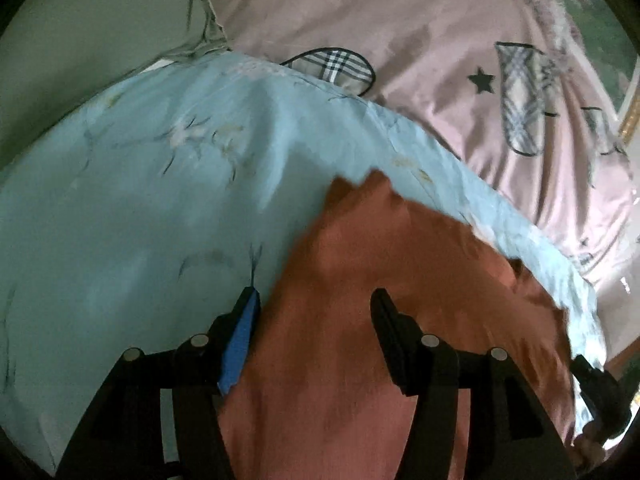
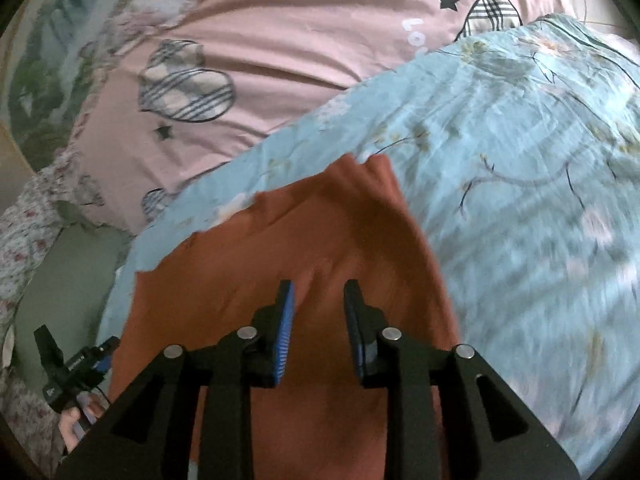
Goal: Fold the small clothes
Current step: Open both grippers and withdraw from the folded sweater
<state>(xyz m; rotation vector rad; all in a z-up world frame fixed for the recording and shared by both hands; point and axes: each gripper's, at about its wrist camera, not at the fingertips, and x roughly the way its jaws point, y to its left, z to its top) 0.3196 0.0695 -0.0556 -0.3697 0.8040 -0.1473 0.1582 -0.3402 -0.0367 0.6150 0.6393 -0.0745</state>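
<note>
Rust-orange garment [image 1: 360, 300] lies on light-blue floral sheet [image 1: 140, 200]. Left gripper [image 1: 316, 300] – jaws wide apart, gripping nothing. Right gripper [image 2: 318, 292] – narrower gap, pads clear of cloth, both poised over it.

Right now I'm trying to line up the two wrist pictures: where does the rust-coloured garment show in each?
Left wrist: the garment fills the lower centre-right, lying on the blue sheet.
Right wrist: the garment fills the lower centre, on the same sheet.
Shared landmark: the black star printed on the pink cover.
</note>
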